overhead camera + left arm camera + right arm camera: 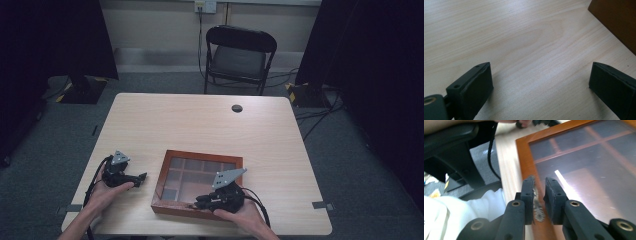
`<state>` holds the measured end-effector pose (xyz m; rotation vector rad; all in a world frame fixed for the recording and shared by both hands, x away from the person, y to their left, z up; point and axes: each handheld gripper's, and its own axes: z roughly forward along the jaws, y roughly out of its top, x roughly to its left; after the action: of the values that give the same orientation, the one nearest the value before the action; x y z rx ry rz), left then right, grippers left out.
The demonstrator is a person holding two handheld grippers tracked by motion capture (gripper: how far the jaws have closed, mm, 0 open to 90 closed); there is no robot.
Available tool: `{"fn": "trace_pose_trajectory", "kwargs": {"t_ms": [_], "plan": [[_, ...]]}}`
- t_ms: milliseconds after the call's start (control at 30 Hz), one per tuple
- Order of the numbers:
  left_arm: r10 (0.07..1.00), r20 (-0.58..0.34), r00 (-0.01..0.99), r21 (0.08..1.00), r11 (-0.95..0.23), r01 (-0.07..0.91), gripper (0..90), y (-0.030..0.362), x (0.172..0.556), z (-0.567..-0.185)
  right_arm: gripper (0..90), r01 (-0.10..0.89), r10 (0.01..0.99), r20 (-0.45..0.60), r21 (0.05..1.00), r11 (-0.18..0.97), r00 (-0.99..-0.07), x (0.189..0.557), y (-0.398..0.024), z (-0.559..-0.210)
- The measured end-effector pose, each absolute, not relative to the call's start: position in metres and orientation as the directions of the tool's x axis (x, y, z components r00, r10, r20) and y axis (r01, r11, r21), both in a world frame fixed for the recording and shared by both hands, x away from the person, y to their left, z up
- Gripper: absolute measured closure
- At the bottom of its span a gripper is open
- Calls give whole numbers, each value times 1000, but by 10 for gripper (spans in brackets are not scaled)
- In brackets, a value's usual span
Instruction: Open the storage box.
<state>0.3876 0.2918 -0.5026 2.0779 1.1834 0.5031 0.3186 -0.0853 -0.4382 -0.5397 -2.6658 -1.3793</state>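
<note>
at near edge of wooden box [161, 176], our right gripper [539, 192] nearly shut on small metal latch [537, 206]; left gripper [541, 82] wide open, empty. next we likely lift glass lid [584, 165].

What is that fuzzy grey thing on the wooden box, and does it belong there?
It looks odd: a small grey feathery tuft lies on the near edge of the glass-lidded wooden box, between the nearly closed jaws of the right gripper. What it is cannot be told. Otherwise the box sits flat on the table and nothing looks spilled or broken.
</note>
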Motion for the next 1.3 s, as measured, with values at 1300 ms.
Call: {"fn": "trace_pose_trajectory", "kwargs": {"t_ms": [1300], "plan": [[740, -32, 672, 795, -388, 465, 177, 264, 367, -477, 830, 304, 217, 217, 765, 567, -952, 323, -104, -423]]}}
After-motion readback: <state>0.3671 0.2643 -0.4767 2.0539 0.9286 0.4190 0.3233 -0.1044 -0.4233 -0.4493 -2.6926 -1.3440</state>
